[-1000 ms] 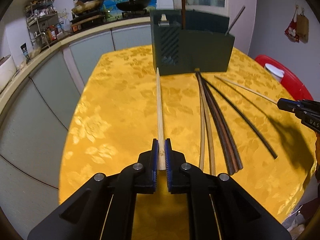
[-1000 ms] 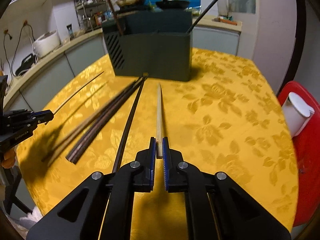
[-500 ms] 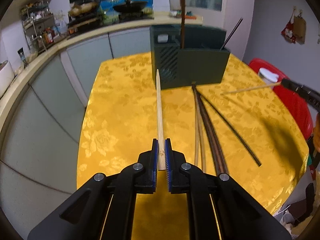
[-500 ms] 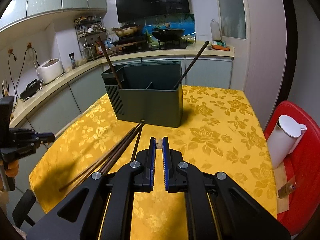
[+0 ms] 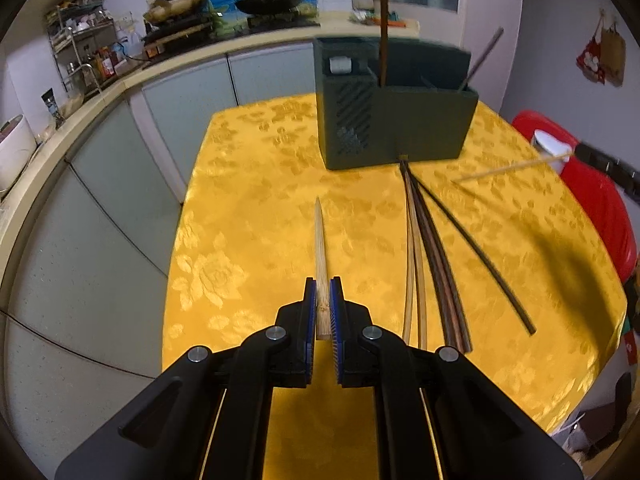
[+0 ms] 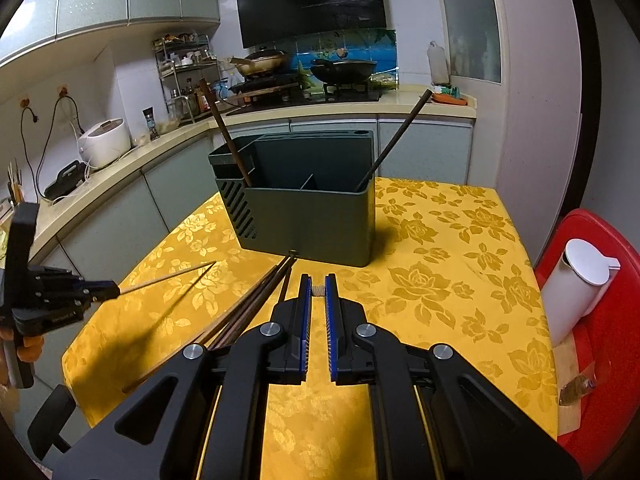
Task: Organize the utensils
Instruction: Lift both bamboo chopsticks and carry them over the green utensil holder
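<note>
My left gripper [image 5: 322,300] is shut on the thick end of a pale bamboo chopstick [image 5: 320,240], which points forward above the yellow tablecloth [image 5: 248,216]. My right gripper [image 6: 318,292] is shut on a second pale chopstick [image 6: 318,290], seen almost end-on; in the left wrist view this chopstick [image 5: 508,168] hangs in the air at the right. A dark green utensil holder [image 6: 308,216] stands at the far side of the table. In it lean a brown chopstick [image 6: 224,136] and a dark one [image 6: 396,140]. Several dark and pale chopsticks [image 5: 432,264] lie fanned out in front of the holder.
A red chair [image 6: 600,320] with a white lidded jug [image 6: 580,288] stands at the table's right side. Grey-green cabinets and a crowded kitchen counter [image 5: 120,88] run behind and to the left. The table's left edge [image 5: 176,240] drops off close to my left gripper.
Both grippers have risen with their pale chopsticks, lifting them off the cloth. The right gripper has tilted upward, so its chopstick now shows end-on.
</note>
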`<state>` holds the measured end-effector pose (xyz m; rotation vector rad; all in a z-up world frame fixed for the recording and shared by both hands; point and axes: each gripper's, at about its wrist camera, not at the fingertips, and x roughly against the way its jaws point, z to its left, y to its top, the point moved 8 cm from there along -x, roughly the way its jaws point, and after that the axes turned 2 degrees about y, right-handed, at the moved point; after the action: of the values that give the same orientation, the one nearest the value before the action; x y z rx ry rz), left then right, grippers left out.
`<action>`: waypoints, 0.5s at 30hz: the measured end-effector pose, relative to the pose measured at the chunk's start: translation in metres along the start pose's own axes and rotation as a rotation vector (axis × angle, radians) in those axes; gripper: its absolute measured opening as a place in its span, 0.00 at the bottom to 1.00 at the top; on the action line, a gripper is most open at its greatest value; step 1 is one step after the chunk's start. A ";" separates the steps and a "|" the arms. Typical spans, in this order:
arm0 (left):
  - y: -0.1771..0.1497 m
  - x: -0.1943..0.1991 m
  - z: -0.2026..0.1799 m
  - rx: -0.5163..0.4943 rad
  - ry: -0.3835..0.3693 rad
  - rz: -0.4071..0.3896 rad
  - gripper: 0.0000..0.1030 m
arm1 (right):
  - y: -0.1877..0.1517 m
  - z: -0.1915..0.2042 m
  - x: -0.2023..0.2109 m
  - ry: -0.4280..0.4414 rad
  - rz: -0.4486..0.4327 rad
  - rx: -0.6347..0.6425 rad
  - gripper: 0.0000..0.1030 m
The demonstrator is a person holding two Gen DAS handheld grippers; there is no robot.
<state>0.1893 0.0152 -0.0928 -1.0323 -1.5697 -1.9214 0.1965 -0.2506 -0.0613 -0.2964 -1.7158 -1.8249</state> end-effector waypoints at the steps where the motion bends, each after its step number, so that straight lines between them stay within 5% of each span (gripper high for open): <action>1: 0.006 0.004 0.001 0.005 -0.001 -0.018 0.06 | 0.002 0.000 0.000 0.003 -0.002 -0.001 0.07; 15: 0.053 0.018 0.006 0.014 -0.010 -0.119 0.02 | 0.035 -0.002 -0.008 0.027 -0.022 -0.005 0.07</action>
<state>0.2187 0.0098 -0.0451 -0.9643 -1.6820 -1.9828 0.2231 -0.2497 -0.0374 -0.2552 -1.7027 -1.8418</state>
